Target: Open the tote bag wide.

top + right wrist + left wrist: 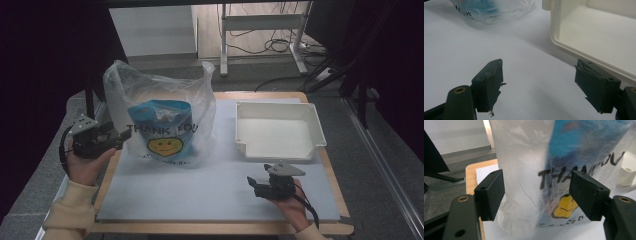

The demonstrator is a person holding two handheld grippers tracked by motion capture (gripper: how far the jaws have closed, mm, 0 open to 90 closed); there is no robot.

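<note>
A clear plastic bag [165, 90] printed "THANK YOU" with a yellow smiley stands upright at the left of the white mat [200, 190]. Inside it is a blue pouch [160, 114]. My left gripper [121, 138] hovers level at the bag's left side, pointing at it. In the left gripper view the bag [524, 170] rises just beyond the tips, the jaws stand wide apart, and the pads [492, 192] press on nothing. My right gripper [251, 182] rests near the front right of the mat, open, with bare mat between its fingers [489, 82].
A white, empty rectangular tray [280, 105] sits at the back right of the mat; its rim [564, 46] lies close ahead of the right gripper. The wooden table edge [225, 229] frames the mat. Desk legs and cables [270, 45] are on the floor beyond.
</note>
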